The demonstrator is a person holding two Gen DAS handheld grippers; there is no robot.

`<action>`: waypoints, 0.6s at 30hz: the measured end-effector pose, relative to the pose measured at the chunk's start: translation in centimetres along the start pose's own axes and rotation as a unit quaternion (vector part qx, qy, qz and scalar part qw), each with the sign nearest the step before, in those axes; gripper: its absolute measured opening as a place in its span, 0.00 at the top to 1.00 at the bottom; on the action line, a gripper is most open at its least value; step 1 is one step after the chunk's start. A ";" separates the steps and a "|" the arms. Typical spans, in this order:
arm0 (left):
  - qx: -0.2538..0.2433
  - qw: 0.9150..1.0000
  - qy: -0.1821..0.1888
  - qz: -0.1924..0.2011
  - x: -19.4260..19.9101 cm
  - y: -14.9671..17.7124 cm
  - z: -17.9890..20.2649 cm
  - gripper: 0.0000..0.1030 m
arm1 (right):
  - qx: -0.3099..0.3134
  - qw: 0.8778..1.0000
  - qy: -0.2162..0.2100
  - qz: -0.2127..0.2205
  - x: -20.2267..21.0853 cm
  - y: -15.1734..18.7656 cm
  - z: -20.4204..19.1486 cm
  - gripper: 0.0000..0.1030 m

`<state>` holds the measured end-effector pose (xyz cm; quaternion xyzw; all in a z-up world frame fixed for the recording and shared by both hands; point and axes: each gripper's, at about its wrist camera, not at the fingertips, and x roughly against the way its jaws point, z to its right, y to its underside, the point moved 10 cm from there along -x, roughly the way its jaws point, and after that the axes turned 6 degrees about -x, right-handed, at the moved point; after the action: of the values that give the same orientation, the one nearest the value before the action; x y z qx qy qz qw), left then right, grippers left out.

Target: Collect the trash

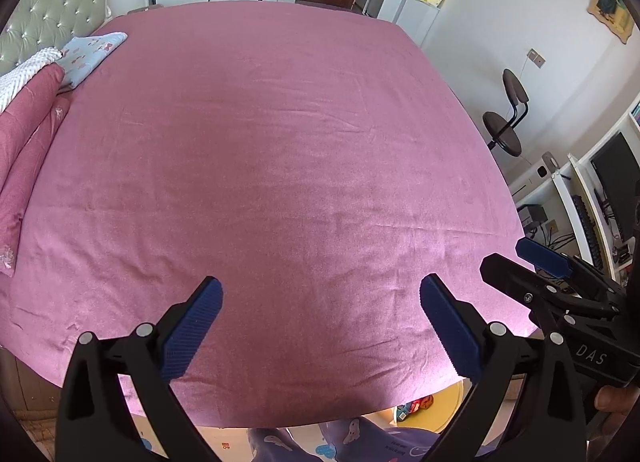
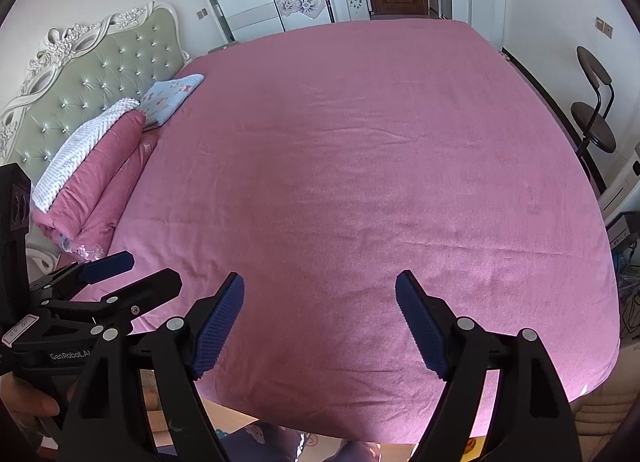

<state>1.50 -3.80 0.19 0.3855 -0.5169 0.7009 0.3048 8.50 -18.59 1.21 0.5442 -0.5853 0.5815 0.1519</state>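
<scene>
While both jaws stand wide with nothing between them, the left hand-held gripper and right hand-held gripper hang at lower centre over the pink bedsheet. Folded quilt and blue pillow lie upper left by the headboard. No trash can be made out on the bed.

Yellow bin under bed edge — mostly hidden; contents unclear
</scene>
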 end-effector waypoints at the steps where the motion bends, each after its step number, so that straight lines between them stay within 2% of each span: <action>1: 0.002 1.000 -0.006 0.000 0.1 0.0 -0.3 0.04 | 0.002 1.000 0.000 0.001 0.1 -0.2 -0.1 0.26; 8: 0.003 0.999 -0.039 0.008 0.8 -0.4 -1.5 0.04 | 0.005 1.000 -0.005 0.006 0.3 -0.9 -0.1 0.23; 13: 0.012 0.999 -0.029 0.015 1.0 -0.8 -1.6 0.04 | -0.002 1.000 -0.004 0.007 0.3 -1.2 -0.1 0.23; 18: 0.010 0.999 -0.036 0.025 1.2 -1.5 -1.7 0.04 | -0.004 1.000 -0.002 0.008 0.3 -1.5 0.0 0.23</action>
<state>1.72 -1.69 1.59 0.4009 -0.5299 0.6990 0.2642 9.65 -18.30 2.23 0.5398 -0.5924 0.5795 0.1479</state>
